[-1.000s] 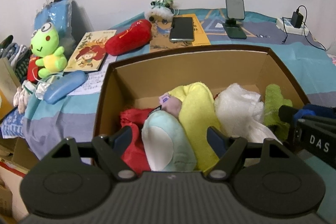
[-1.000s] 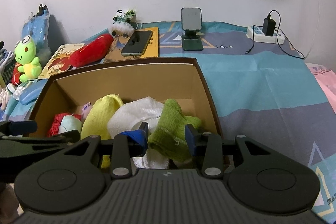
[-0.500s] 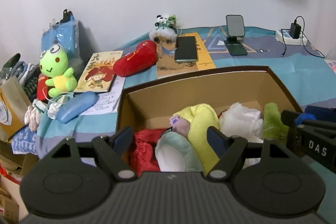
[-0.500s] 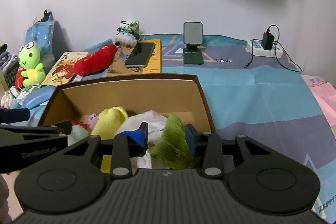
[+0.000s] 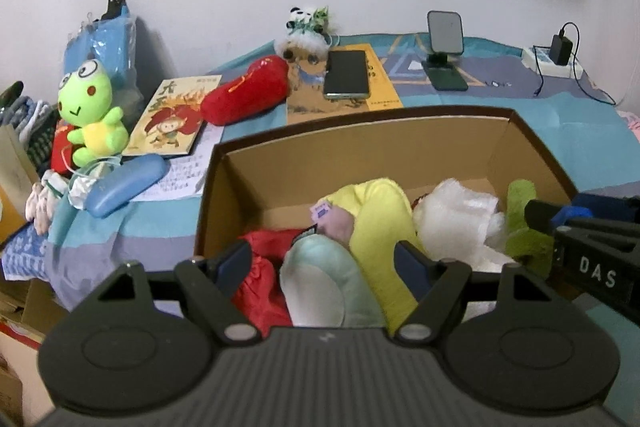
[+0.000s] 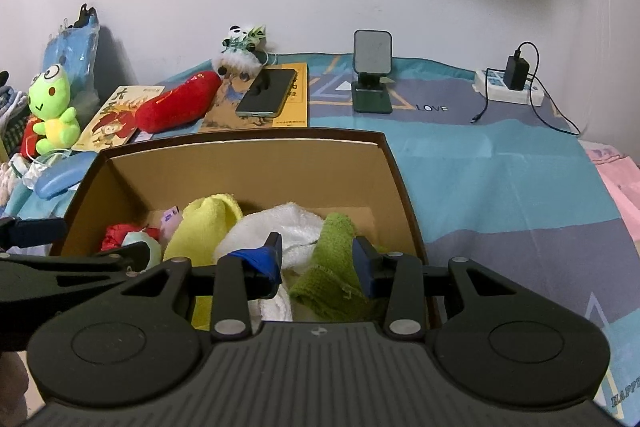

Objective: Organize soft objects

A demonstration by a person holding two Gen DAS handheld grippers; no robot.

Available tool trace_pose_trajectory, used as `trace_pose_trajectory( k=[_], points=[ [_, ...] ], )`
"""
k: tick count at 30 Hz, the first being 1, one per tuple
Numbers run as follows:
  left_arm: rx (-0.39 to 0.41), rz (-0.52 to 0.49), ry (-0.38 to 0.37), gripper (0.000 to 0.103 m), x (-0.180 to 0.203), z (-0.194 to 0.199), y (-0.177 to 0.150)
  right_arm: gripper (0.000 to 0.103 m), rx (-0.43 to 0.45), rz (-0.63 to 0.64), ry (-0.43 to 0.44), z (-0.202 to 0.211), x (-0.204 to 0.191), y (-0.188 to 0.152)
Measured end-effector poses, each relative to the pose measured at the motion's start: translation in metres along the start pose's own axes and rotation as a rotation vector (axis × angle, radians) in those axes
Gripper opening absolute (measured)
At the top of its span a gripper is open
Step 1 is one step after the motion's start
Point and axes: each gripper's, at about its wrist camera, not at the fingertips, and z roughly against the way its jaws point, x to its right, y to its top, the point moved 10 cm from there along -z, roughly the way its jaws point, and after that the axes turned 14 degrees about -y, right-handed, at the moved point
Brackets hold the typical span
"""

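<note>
My left claw (image 5: 324, 263) stands open, jaws wide apart above the near end of the brown cardboard box (image 5: 360, 143), with nothing pressed between the pads. Directly below it in the left wrist view lie a pale mint plush with a white belly (image 5: 324, 279), a crumpled red cloth item (image 5: 260, 291) at lower centre-left, and a yellow terry cloth (image 5: 380, 227) running up the middle. A fluffy white cloth (image 5: 460, 223) sits right of the yellow one. My right claw (image 6: 318, 263) is also parted; a green terry cloth (image 6: 332, 267) lies between its blue pads, but I cannot tell whether the pads press on it. All these soft items rest inside the box, which stands on a bed with a blue and grey patterned cover (image 6: 500, 187). Outside the box, at upper left of the left wrist frame, a green frog plush (image 5: 90, 115) sits upright, a red sausage-shaped plush (image 5: 244, 95) lies beside a picture book (image 5: 172, 115), and a small panda plush (image 5: 306, 31) stands against the wall. A dark smartphone (image 5: 346, 73) lies on an orange book at upper centre.
</note>
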Motion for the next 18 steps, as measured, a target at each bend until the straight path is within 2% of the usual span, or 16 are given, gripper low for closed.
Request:
trace_pose_trajectory(
  k=[10,18],
  points=[
    [-0.02,0.047,-0.001,0.077,-0.011,-0.014,-0.005,0.022,-0.027,0.007,0.01,-0.014,-0.009,-0.007],
    [-0.052,0.096,-0.002,0.077,-0.017,-0.032,-0.011,0.022,-0.012,0.021,0.029,-0.024,-0.015,-0.004]
  ],
)
